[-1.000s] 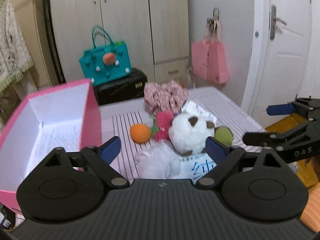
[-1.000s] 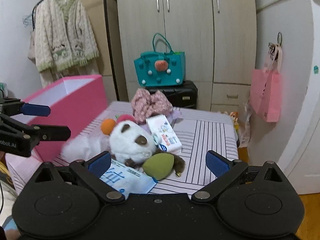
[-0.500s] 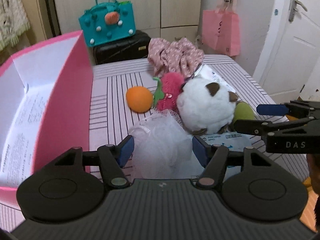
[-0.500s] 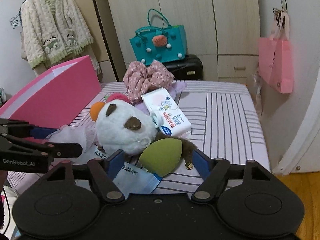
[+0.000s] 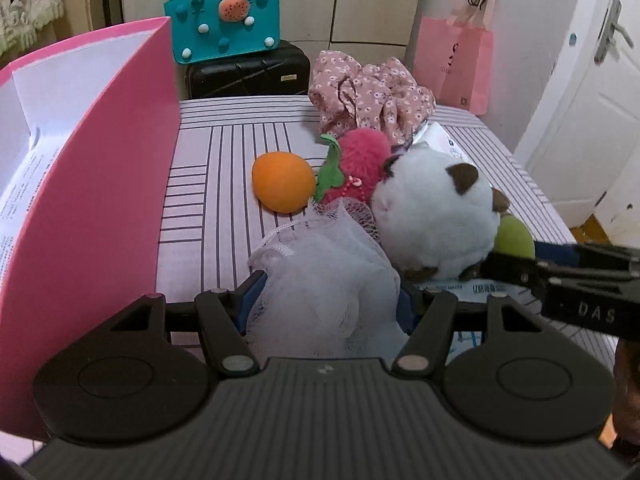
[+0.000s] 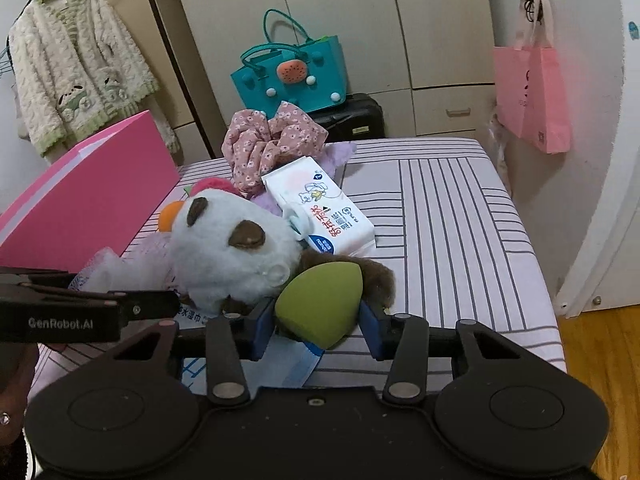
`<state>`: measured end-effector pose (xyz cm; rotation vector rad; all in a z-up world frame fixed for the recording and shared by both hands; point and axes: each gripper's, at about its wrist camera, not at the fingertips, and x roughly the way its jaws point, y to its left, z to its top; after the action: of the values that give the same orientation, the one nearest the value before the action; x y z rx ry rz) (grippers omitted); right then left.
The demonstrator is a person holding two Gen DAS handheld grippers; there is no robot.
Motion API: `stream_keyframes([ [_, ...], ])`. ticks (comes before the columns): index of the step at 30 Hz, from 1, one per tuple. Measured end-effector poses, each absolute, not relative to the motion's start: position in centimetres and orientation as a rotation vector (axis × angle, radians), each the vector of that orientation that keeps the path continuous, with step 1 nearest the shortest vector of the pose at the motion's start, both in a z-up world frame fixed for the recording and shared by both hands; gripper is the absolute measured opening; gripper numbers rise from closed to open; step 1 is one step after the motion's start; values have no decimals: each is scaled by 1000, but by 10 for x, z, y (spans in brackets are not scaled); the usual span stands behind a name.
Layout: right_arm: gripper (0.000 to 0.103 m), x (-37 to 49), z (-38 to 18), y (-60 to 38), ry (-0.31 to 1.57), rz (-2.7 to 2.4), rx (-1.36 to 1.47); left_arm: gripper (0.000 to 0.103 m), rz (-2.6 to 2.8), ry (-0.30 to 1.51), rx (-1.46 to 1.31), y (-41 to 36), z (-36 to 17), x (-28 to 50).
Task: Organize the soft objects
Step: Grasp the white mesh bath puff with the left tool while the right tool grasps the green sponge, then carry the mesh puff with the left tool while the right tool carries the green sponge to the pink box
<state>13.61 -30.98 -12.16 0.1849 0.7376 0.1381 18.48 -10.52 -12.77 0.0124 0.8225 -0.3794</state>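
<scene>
My left gripper has its jaws closing on a white mesh bath pouf, and both blue pads press into its sides. In the right wrist view my right gripper is closing too, its pads touching both sides of a green egg-shaped sponge. Between the two lies a white plush with brown ears. Behind it are an orange ball, a pink strawberry plush, a floral cloth and a pack of wet wipes. An open pink box stands at the left.
The striped table ends close on the right, with wooden floor below. A flat blue wipes packet lies under the sponge. Behind the table are a teal bag on a black suitcase, a hanging pink paper bag and a white door.
Both grippers have come down and forward to the table. The left jaws narrowed around the mesh pouf, the right jaws around the green sponge. The objects have not shifted.
</scene>
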Motion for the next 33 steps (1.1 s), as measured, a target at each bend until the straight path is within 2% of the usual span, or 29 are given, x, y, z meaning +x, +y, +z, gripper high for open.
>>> stream_keyframes([
  [2,49,135,-122,-309,735,133,191,47,-386,809,10,-105,-127,184],
  [5,47,135,-119,-307,735,120,185,37,-433,827,-50,-100,-123,184],
  [8,47,132,-112,-303,728,122,159,33,-421,791,-47,-97,-117,180],
  [21,48,105,-69,-296,621,127,83,32,-475,744,-43,-80,-87,155],
  [33,48,83,-54,-266,744,348,83,32,-577,842,84,-63,-71,121],
])
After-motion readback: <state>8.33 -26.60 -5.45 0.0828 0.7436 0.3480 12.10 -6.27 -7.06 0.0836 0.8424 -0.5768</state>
